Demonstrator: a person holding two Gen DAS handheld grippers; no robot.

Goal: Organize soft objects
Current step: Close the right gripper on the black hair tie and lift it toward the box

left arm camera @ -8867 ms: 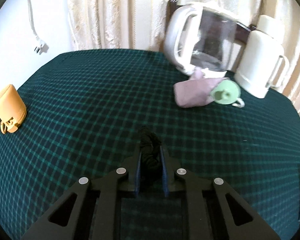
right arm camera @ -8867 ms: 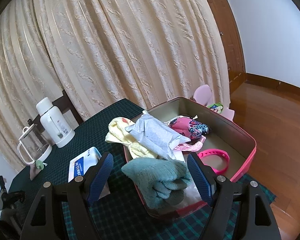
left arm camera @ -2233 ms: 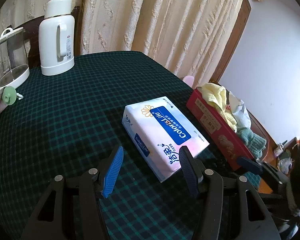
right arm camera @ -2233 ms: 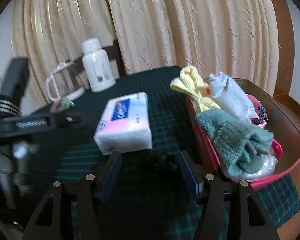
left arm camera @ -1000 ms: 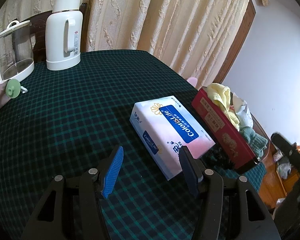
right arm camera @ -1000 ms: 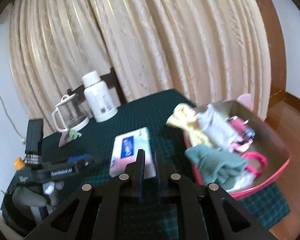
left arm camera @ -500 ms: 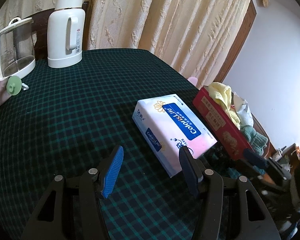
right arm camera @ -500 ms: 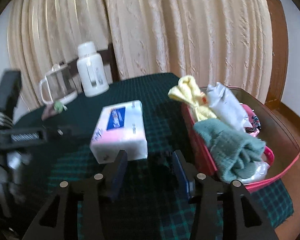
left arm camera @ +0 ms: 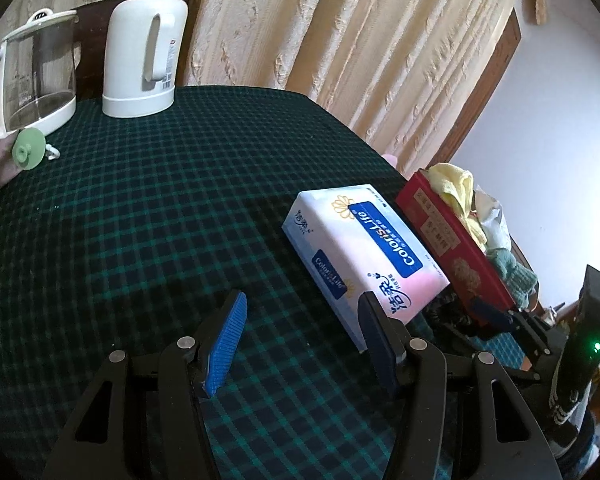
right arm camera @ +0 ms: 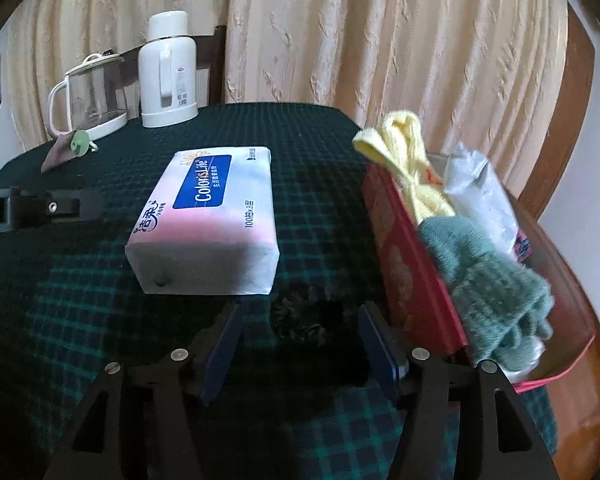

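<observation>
A worktop [right arm camera: 308, 128] under dark green checked cloth carries a red box [right arm camera: 404, 264] heaped with a yellow cloth [right arm camera: 412, 168] and a teal knitted piece [right arm camera: 488, 280]; beside it lies a tissue pack [right arm camera: 208, 216]. The right tongs [right arm camera: 300, 344] stand apart around a small dark fuzzy object [right arm camera: 304, 316] on the cloth, between pack and box. The left tongs [left arm camera: 300, 340] gape empty, near the pack's corner.
</observation>
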